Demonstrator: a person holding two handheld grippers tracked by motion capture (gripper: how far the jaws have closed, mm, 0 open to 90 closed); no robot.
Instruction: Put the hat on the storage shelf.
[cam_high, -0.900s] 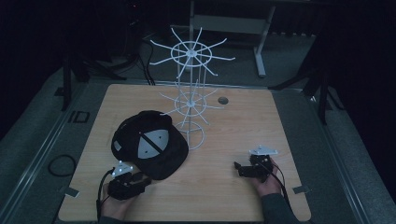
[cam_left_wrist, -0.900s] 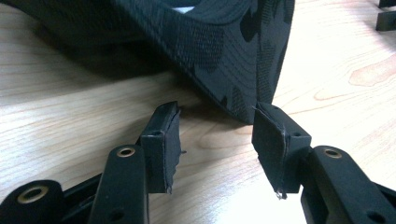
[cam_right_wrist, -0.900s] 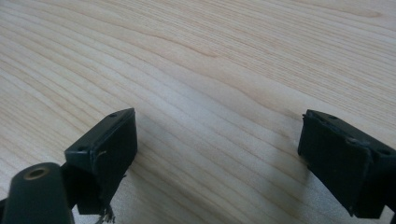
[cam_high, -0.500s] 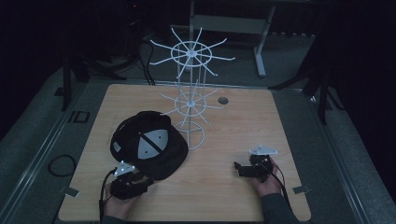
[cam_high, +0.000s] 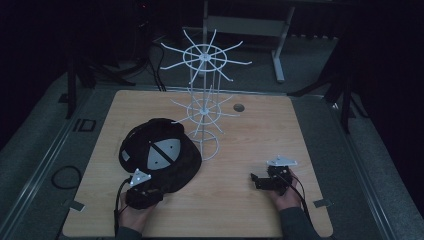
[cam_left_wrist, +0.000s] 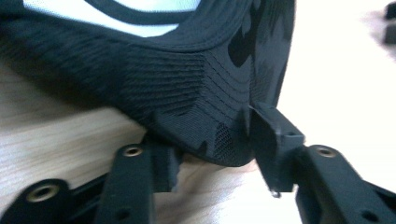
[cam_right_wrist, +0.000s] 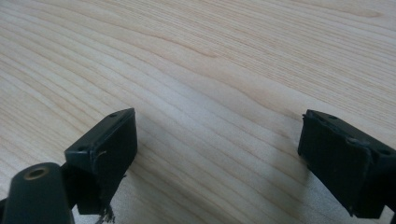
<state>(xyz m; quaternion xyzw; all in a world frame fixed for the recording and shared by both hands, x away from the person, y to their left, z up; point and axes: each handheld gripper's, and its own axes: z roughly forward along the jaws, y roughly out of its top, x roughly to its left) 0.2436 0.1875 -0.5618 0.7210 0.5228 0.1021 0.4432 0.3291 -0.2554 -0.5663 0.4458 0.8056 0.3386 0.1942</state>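
Observation:
A black cap (cam_high: 160, 155) with pale grey panels lies on the wooden table (cam_high: 250, 125), front left. My left gripper (cam_high: 142, 192) sits at the cap's near edge. In the left gripper view the stitched brim (cam_left_wrist: 196, 93) dips between the two jaws, which stand narrowed but apart on either side of it; the right pad (cam_left_wrist: 271, 144) meets the brim's edge and the left pad (cam_left_wrist: 161, 163) sits partly under it. My right gripper (cam_high: 262, 181) rests on the table front right, open wide over bare wood (cam_right_wrist: 215, 93). A white wire rack (cam_high: 202, 107) stands behind the cap.
The rack's prongs spread at two levels over the table's middle. A small dark round hole (cam_high: 238, 107) lies in the table behind the rack. Dark floor and a table frame (cam_high: 240, 22) surround the table. Bare wood lies between the two grippers.
My left gripper has edged slightly right and forward, closer in on the cap's brim. The cap, the rack and the right gripper have not moved.

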